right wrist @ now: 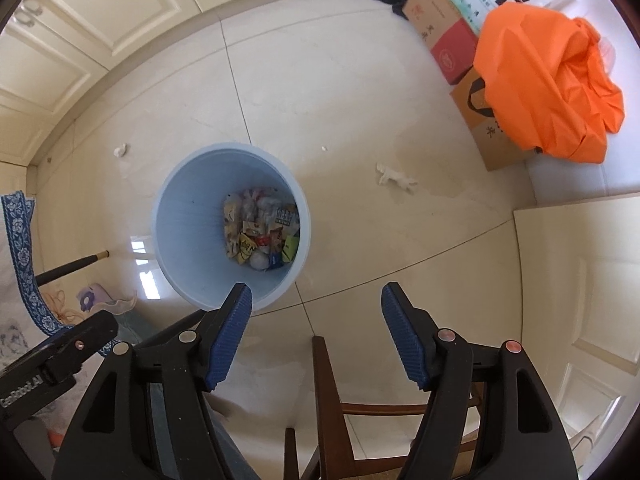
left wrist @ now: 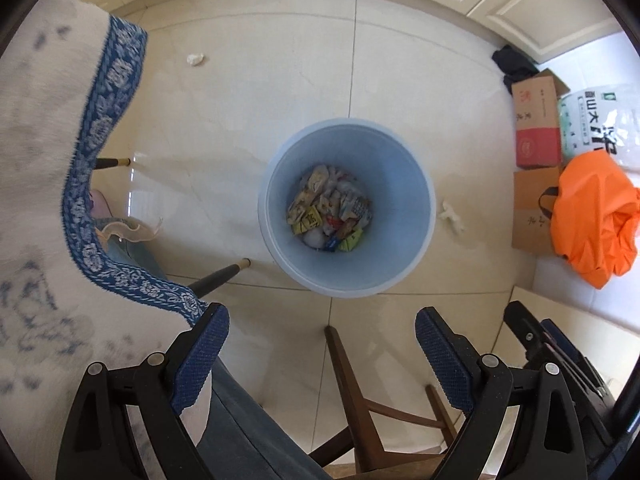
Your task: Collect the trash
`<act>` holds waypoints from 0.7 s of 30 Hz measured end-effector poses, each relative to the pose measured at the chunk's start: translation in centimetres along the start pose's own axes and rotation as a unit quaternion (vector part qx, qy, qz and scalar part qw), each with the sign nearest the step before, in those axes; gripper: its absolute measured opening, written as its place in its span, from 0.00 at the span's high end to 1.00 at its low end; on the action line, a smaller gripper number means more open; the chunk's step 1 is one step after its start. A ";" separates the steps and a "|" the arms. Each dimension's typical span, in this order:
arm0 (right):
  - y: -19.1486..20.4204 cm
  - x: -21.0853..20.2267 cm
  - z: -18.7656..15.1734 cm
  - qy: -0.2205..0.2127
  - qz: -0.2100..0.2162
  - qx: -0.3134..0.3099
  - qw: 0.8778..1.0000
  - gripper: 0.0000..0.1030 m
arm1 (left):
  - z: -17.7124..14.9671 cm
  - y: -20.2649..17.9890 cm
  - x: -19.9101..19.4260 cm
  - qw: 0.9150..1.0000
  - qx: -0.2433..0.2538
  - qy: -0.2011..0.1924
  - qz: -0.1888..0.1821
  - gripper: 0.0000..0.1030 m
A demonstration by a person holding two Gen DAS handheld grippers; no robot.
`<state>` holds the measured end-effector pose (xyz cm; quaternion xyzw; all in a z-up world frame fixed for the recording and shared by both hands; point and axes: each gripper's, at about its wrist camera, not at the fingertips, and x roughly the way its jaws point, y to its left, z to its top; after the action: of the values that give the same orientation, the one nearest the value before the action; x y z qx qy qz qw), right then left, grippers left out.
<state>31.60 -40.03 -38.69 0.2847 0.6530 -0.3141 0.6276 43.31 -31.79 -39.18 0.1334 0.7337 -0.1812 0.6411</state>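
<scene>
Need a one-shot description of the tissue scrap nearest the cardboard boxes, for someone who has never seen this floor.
Find the light blue bin on the cream tiled floor, then look toward the orange bag slumped over the cardboard boxes. The crumpled white tissue lies between them, flat and elongated. The other wad is a small ball on the bin's opposite side.

— Can you read the crumpled wrappers [left wrist: 328, 212] in the round blue plastic bin [left wrist: 404, 184]?
— No, too small (all scrunched up). The brown wooden chair [right wrist: 332, 400] gets cut off at the bottom.

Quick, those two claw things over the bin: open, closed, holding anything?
Left gripper: open, holding nothing.
Right gripper: open, holding nothing.
</scene>
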 end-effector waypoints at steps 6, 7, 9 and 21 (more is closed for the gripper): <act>0.1 -1.4 -0.6 -0.019 0.011 -0.007 1.000 0.33 | -2.3 -0.7 -2.8 1.000 0.010 -0.025 0.002 0.11; 0.1 -1.8 -0.7 -0.025 0.012 -0.009 1.000 0.33 | -2.7 -0.7 -3.2 0.999 0.011 -0.030 0.003 0.11; 0.0 -2.4 -0.8 -0.034 0.017 -0.010 0.999 0.33 | -3.7 -1.1 -4.3 0.999 0.015 -0.041 0.007 0.11; -0.5 -7.9 -2.4 -0.099 0.052 -0.010 0.994 0.33 | -11.9 -1.0 -12.7 0.991 0.027 -0.135 -0.008 0.11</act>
<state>30.03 -38.33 -30.76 0.2795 0.5748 -0.3012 0.7076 34.10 -27.05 -25.20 0.1189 0.6368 -0.2224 0.7287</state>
